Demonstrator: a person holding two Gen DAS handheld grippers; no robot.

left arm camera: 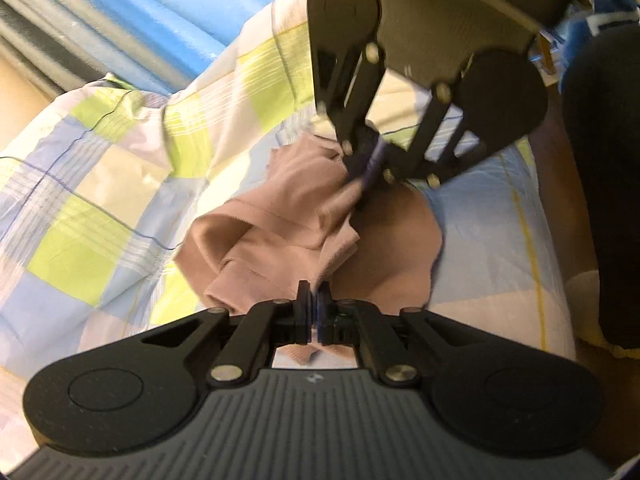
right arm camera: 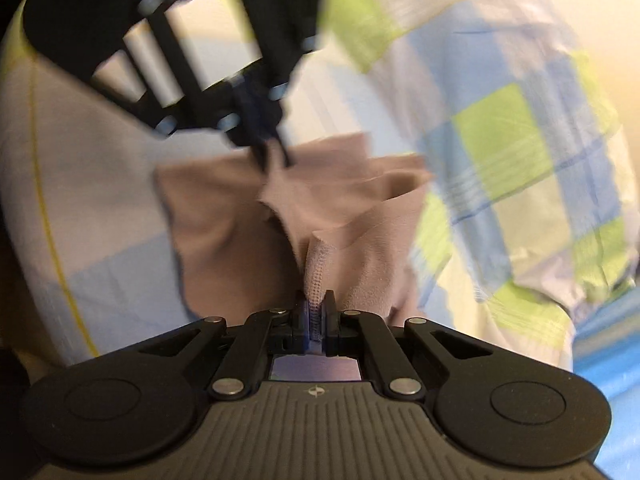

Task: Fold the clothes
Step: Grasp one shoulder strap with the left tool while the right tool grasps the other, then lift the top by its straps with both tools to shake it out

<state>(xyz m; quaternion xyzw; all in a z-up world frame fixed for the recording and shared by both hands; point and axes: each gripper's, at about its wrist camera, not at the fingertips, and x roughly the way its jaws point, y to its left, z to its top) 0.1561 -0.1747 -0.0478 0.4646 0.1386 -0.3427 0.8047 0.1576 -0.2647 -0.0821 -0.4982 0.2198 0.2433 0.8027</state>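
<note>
You have both grippers clamped on the pink garment (left arm camera: 280,216): the left gripper (left arm camera: 315,304) pinches 1 edge; the right gripper (right arm camera: 315,308) pinches a hem. It hangs bunched over the checked sheet (left arm camera: 100,168); no fold is laid yet, so nearly all remains.

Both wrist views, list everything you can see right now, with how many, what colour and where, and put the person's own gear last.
garment: one, dusty pink, bunched on the bed cover, pinched at two spots by the two grippers.
bed cover: one, checked in lime green, pale blue, lilac and cream, spread under the garment and rumpled at the far side.
blue surface: one, bright blue, beyond the bed cover's edge; what it is cannot be told.
person's leg: one, in dark clothing, at the right edge of the left wrist view.
left gripper: one, black, fingers closed on a fold of the garment.
right gripper: one, black, fingers closed on a ribbed edge of the garment.
</note>
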